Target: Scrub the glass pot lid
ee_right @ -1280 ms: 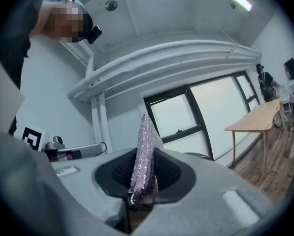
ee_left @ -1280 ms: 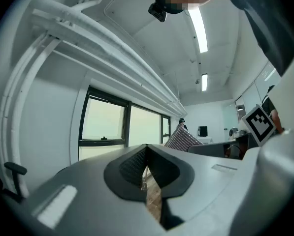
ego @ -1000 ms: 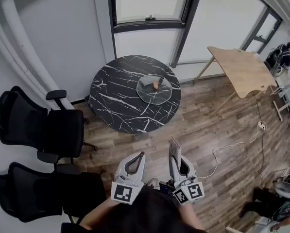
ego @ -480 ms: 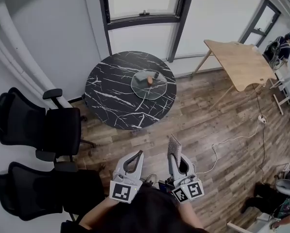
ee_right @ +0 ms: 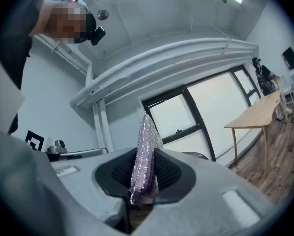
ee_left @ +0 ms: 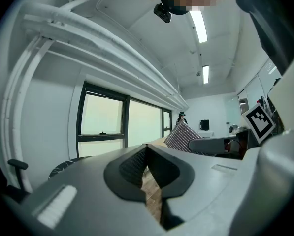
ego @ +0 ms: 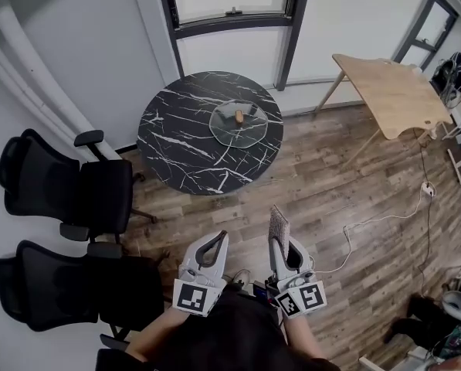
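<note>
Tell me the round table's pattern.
The table is black with white marble-like veins; the head view shows it best.

Likely an office, black swivel chairs [ego: 68, 199], wooden desk [ego: 396, 91], round marble table [ego: 207, 134]

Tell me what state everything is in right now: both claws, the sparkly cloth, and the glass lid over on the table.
Left claw: shut, nothing in it.
Right claw: shut on the sparkly cloth.
Sparkly cloth: pinched upright, its top sticking out above the claw.
Glass pot lid: lying flat on the round black table, knob up, far from both claws.
</note>
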`<state>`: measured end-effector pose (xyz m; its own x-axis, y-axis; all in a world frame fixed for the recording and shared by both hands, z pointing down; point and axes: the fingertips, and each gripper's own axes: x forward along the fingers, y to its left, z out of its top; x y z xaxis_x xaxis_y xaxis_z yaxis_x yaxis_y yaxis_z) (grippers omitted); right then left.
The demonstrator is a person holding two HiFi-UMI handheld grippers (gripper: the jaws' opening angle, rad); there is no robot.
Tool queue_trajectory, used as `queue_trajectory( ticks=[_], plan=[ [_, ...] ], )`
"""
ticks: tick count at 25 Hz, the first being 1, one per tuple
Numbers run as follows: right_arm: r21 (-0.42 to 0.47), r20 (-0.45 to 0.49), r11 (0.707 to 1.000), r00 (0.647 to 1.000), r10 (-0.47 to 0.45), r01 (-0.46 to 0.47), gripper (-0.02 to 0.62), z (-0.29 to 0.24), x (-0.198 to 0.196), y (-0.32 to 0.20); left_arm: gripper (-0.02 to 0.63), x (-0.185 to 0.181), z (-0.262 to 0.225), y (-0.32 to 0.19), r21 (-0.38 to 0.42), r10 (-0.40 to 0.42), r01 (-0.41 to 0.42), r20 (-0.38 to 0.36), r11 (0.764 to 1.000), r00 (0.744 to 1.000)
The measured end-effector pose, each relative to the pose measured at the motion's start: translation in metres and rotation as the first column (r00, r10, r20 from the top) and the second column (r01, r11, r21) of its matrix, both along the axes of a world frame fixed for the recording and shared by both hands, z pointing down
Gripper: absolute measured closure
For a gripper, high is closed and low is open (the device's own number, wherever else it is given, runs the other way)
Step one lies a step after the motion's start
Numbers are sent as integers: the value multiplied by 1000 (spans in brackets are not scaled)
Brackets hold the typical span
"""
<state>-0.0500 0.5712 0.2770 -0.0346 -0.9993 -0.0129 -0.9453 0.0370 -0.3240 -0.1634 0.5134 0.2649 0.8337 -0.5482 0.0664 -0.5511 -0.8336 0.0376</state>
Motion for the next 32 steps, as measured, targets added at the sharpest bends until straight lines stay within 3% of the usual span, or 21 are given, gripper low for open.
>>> queue_trajectory(
  ticks=[12,25,32],
  plan=[
    [-40,0,999,1000,10,-10,520,16,34,-33,604,29,18,-33,-39,-13,13,-2,999,1000],
    [-62,-26,995,997,73,-75,520,14,81,-159,604,82,24,-175,-67,51,-53,-35,996,998],
    [-59,-24,992,993,115,-116,519,3,96,-231,604,93,23,-251,-90,70,-74,-43,993,997]
  ],
)
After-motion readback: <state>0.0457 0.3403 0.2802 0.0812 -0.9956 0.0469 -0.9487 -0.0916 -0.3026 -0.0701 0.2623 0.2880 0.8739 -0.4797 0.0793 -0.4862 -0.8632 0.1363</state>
